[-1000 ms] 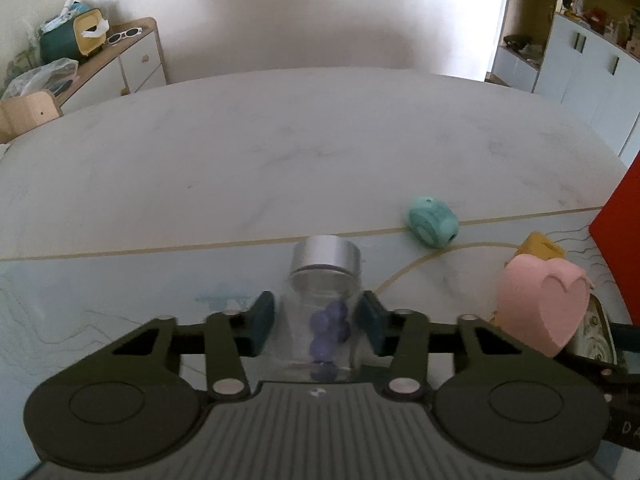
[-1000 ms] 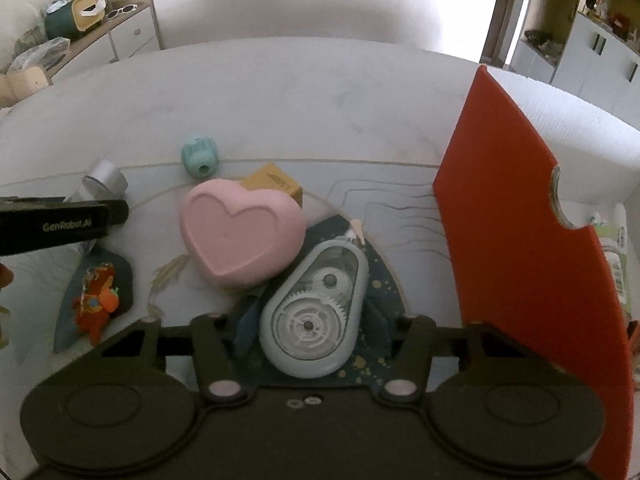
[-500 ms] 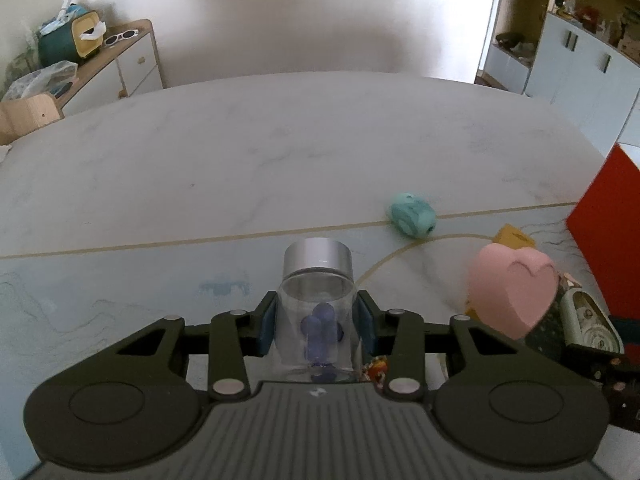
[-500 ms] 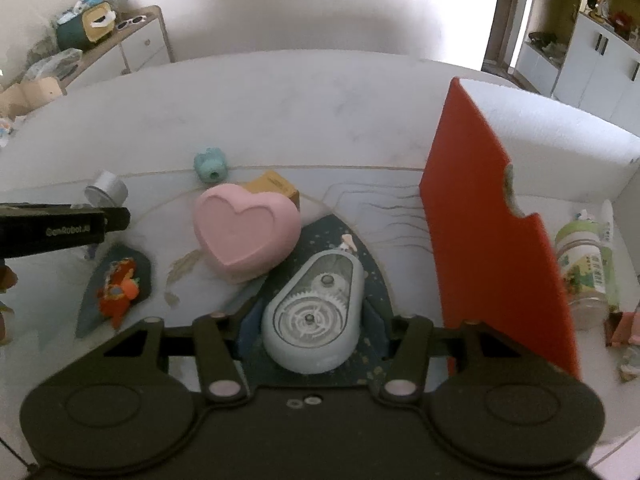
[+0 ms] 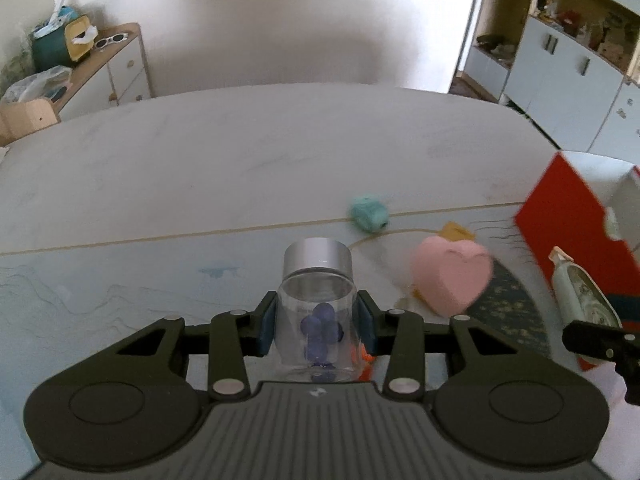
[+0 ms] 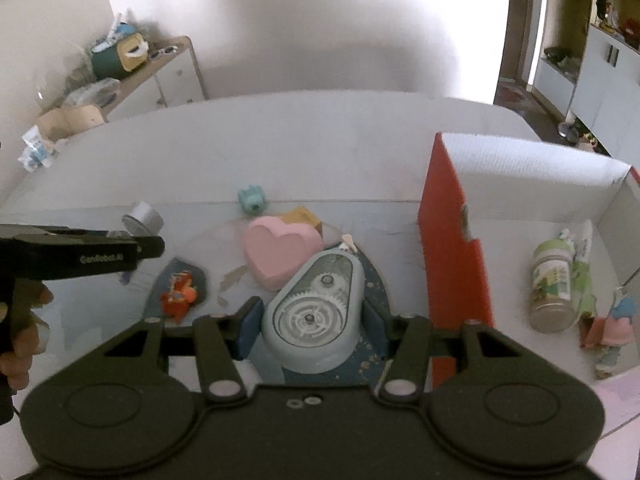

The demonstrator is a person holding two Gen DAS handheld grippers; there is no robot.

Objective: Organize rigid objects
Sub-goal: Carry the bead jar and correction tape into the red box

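A clear jar [image 5: 318,312] with a silver lid and blue beads inside is clamped between the pads of my left gripper [image 5: 316,324], clear of the table. From the right wrist view the same jar lid [image 6: 142,218] shows behind the left gripper [image 6: 80,256]. My right gripper [image 6: 312,326] is shut on a pale blue correction tape dispenser [image 6: 314,316], held above the table. That dispenser [image 5: 580,296] also shows at the right edge of the left wrist view.
On the table lie a pink heart box [image 6: 280,250], a yellow block [image 6: 304,218], a teal toy [image 6: 252,198] and an orange toy [image 6: 180,288]. A red-walled white box [image 6: 452,240] at the right holds a bottle [image 6: 552,284] and small figures [image 6: 616,320]. A hand [image 6: 20,340] grips the left tool.
My left gripper closed on the jar and lifted it. My right gripper rose and drew back with the tape dispenser, so the inside of the box came into view.
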